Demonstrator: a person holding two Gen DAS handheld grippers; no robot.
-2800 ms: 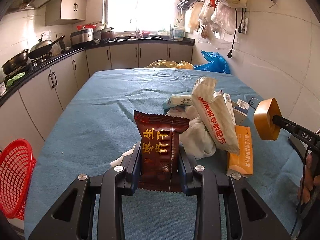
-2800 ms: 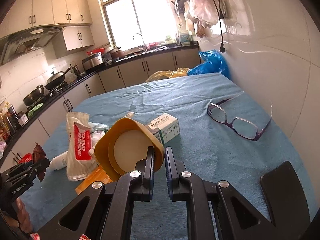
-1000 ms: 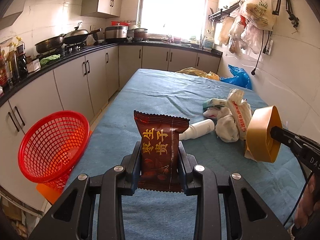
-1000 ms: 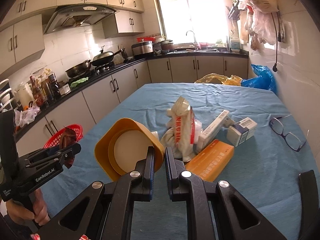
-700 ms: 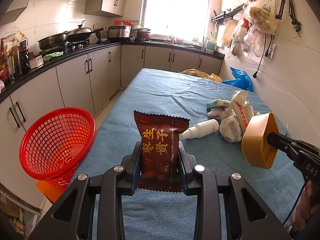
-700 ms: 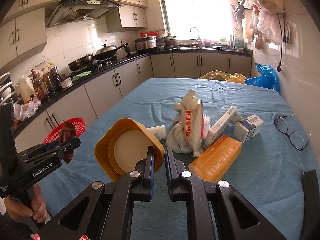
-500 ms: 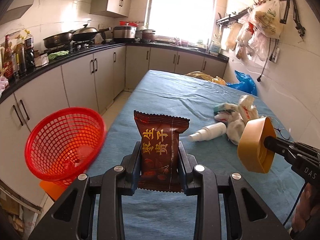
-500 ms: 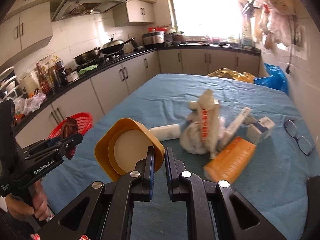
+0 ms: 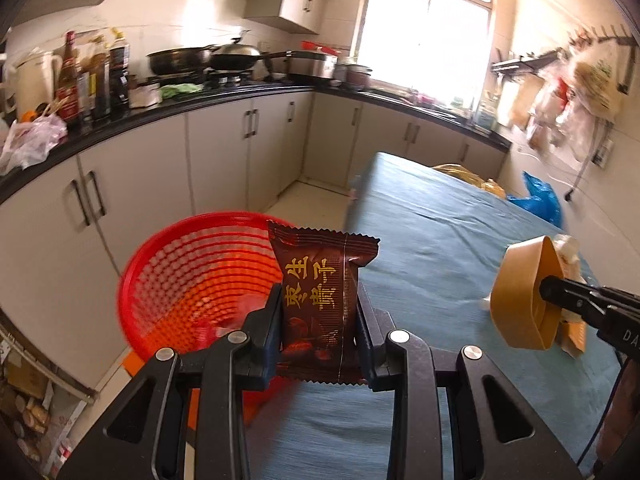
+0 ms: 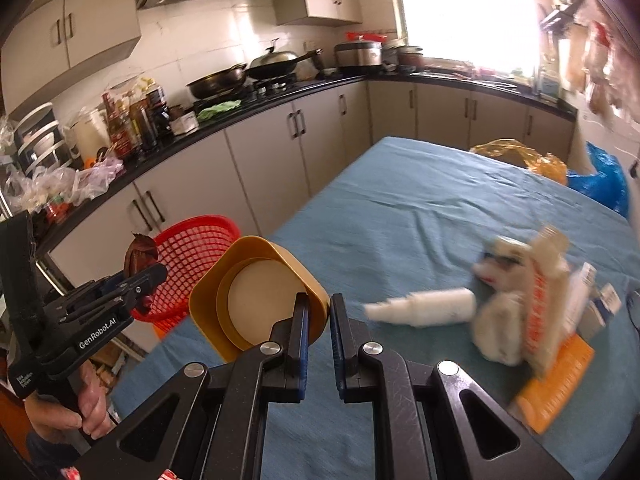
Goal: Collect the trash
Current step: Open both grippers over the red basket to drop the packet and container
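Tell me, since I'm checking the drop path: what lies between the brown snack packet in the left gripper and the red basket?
Nothing: in the left wrist view the brown snack packet, clamped in the left gripper, overlaps the red basket rim directly behind it.

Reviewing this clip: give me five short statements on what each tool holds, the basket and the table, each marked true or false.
1. The left tool grips a brown snack packet. True.
2. The right tool is open and holds nothing. False: it is shut on the rim of a yellow container.
3. The red basket stands on the blue table. False: it sits off the table's edge, beside the cabinets.
4. The snack packet already lies in the basket. False: it is clamped upright between the left tool's fingers, in front of the basket.
5. A white bottle lies on its side on the table. True.
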